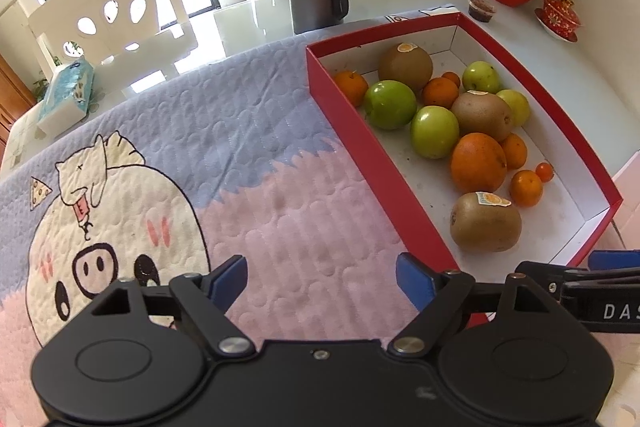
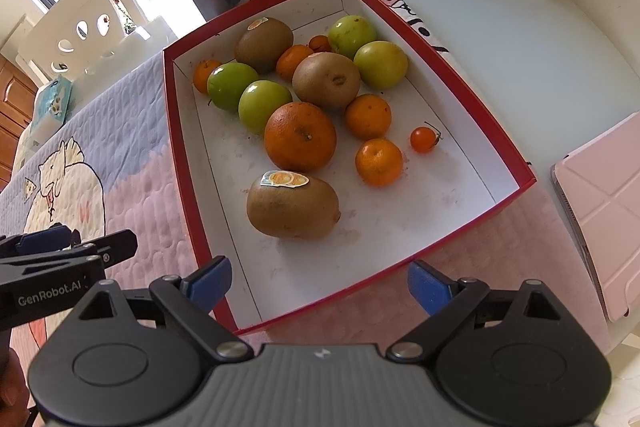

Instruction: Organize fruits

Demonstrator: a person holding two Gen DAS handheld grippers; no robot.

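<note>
Landmark: red box (image 2: 188, 163), white-lined, on the quilted mat (image 1: 256, 163) that covers the worktop.
Fruit: kiwis, green apples, oranges, small mandarins and one cherry tomato (image 2: 423, 139), all inside the box, mixed and unsorted.
Nearest fruit: stickered kiwi (image 2: 293, 206), alone toward the box's near wall; large orange (image 2: 300, 136) just behind it.
Left gripper (image 1: 320, 281): over the mat, beside the box's left wall; jaws spread wide, nothing between them.
Right gripper (image 2: 320, 285): at the box's near corner; jaws wide apart, empty.
Progress: fruit gathered in the box; grouping by kind appears not yet begun.
</note>
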